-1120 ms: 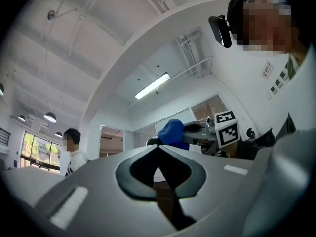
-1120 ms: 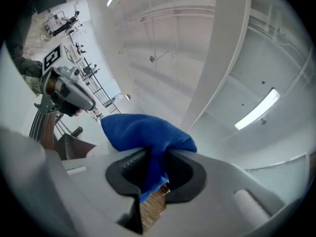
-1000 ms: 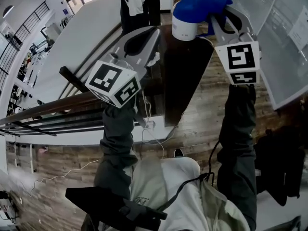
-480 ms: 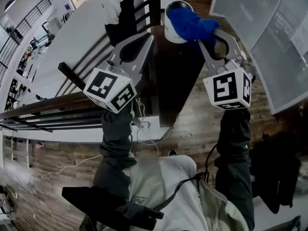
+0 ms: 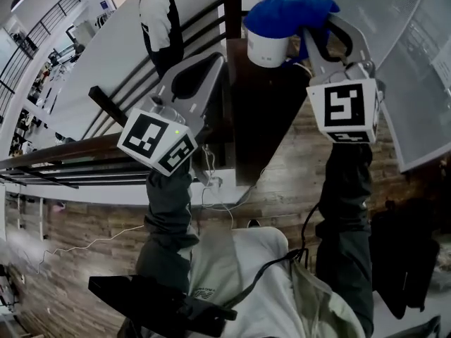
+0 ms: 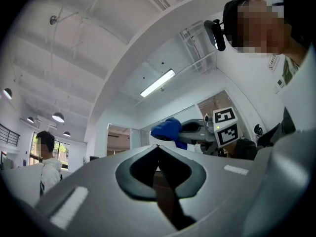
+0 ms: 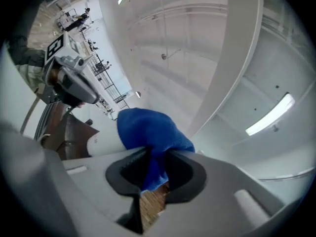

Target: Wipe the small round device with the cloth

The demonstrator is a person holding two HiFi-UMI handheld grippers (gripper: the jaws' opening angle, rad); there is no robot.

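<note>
The small round white device (image 5: 268, 48) stands on a dark brown ledge (image 5: 268, 118) at the top of the head view. A blue cloth (image 5: 287, 13) lies over its top, and my right gripper (image 5: 308, 28) is shut on that cloth. In the right gripper view the cloth (image 7: 148, 127) bunches between the jaws of the right gripper (image 7: 155, 153), with the device (image 7: 101, 144) just behind. My left gripper (image 5: 219, 53) hangs left of the device, apart from it, shut and empty. In its own view the left gripper (image 6: 158, 147) has its jaws together.
A person in a white and black top (image 5: 161, 20) stands beyond a white wall and dark railings (image 5: 106, 115). Frosted glass panels (image 5: 402, 62) lie to the right. A white cable (image 5: 218, 196) trails on the wood floor (image 5: 296, 174) below the ledge.
The right gripper has drawn the cloth from the device's right side back over its top, hiding the dark top face. The left gripper has barely shifted.
</note>
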